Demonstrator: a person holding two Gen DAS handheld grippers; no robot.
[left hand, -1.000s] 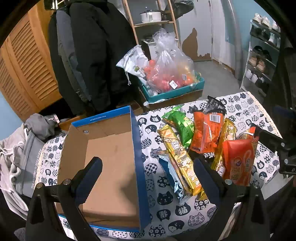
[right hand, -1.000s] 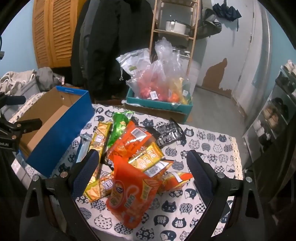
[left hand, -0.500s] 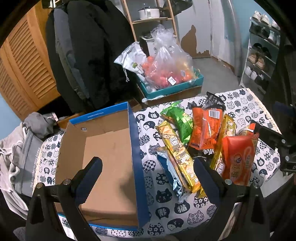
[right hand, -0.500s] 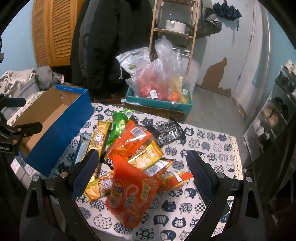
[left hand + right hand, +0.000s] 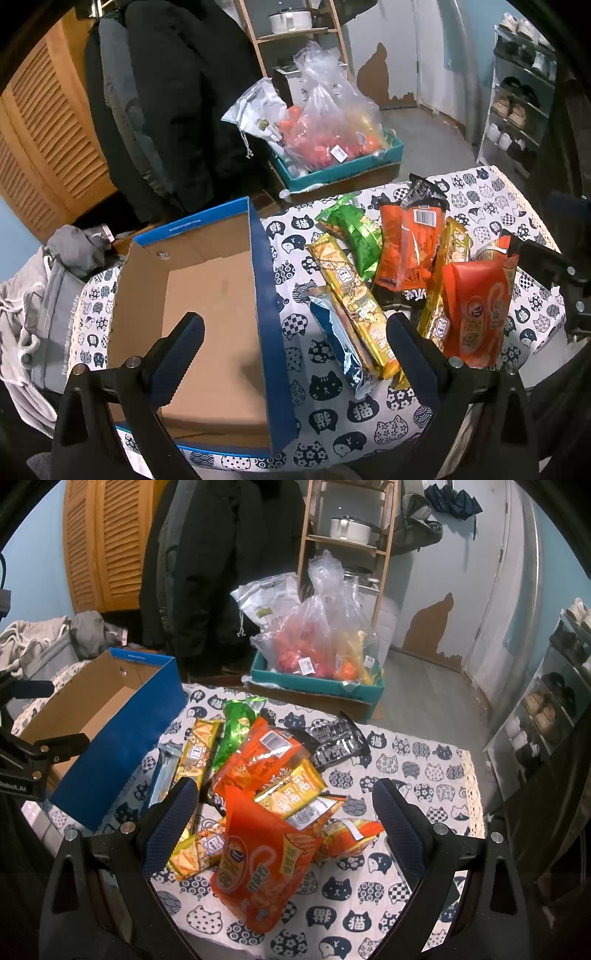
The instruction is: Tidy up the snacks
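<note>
An empty blue cardboard box (image 5: 266, 295) (image 5: 122, 734) sits on the left of the cat-print tablecloth (image 5: 328, 417) (image 5: 424, 790). To its right lies a pile of snack packets: a gold bar (image 5: 351, 299), a silver-blue packet (image 5: 340, 343), a green bag (image 5: 354, 232) (image 5: 236, 727), an orange bag (image 5: 410, 251) (image 5: 266, 757), a black packet (image 5: 421, 192) (image 5: 336, 742) and a big orange-red chip bag (image 5: 476, 314) (image 5: 266, 860). My left gripper (image 5: 291, 332) hangs open over the box's right wall. My right gripper (image 5: 284, 801) is open above the chip bag, holding nothing.
Beyond the table a teal crate (image 5: 343, 170) (image 5: 317, 683) holds plastic bags of fruit. Dark coats (image 5: 177, 110) hang behind, a wooden shelf (image 5: 347, 542) stands at the back, and a shoe rack (image 5: 554, 701) is at the right. Grey clothes (image 5: 37, 295) lie left of the table.
Both views have shifted only slightly; the left gripper has lifted back a little from the box. Nothing was grasped or moved.
</note>
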